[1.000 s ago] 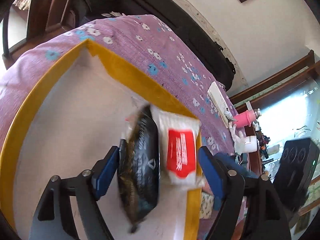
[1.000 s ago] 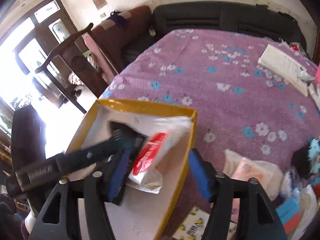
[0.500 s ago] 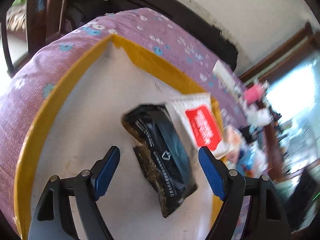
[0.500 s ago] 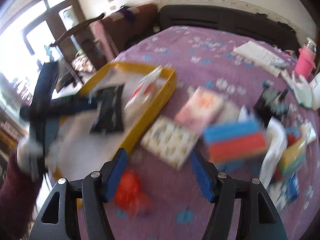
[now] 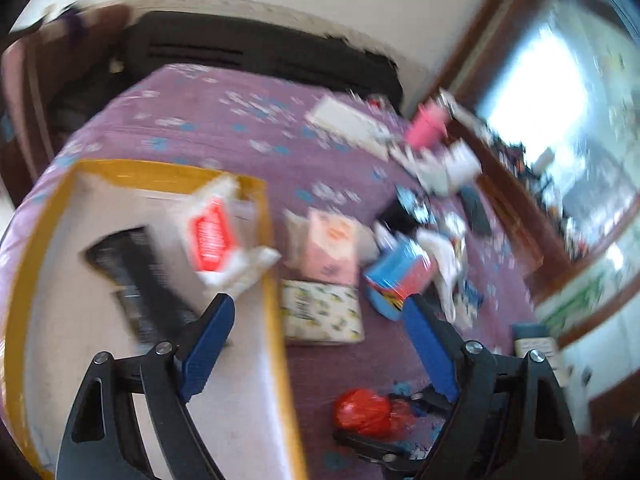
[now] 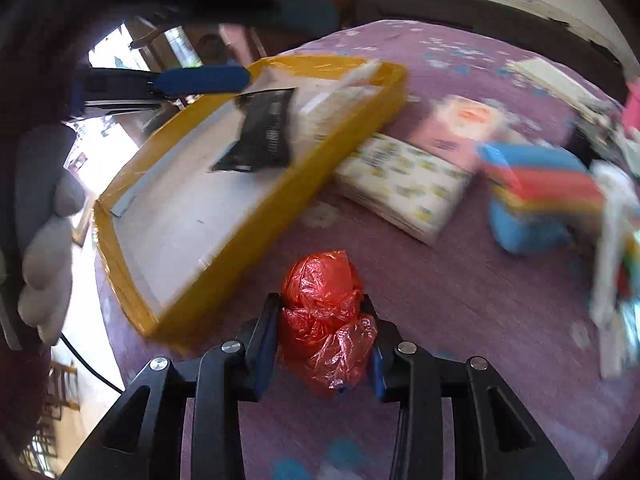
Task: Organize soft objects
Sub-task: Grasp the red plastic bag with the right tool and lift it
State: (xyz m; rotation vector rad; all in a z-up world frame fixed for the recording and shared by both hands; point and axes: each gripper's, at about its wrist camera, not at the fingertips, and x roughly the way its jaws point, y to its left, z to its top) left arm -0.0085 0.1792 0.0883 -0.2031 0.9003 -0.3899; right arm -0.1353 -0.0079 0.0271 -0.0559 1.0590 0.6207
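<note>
A crumpled red plastic bag [image 6: 324, 312] lies on the purple flowered cloth just in front of the yellow-rimmed tray [image 6: 240, 240]. My right gripper [image 6: 320, 302] is closing on it, and both pads press into its sides. The left wrist view shows the same bag [image 5: 362, 410] low down. My left gripper [image 5: 318, 304] hovers over the tray's right rim [image 5: 272, 280], its jaws opening with nothing between them. Inside the tray lie a black packet [image 5: 148, 280] and a white packet with a red label [image 5: 212, 236].
Right of the tray sit a yellow-patterned tissue pack [image 6: 404, 188], a pink pack [image 6: 460, 124] and a blue and red sponge stack [image 6: 540, 196]. More clutter and a pink cup [image 5: 426, 128] crowd the far right. A gloved hand [image 6: 44, 240] is at the left.
The right gripper swung from the tray down to the red bag and closed around it. The left gripper pulled back from the tray and rolled, leaving the black packet lying there.
</note>
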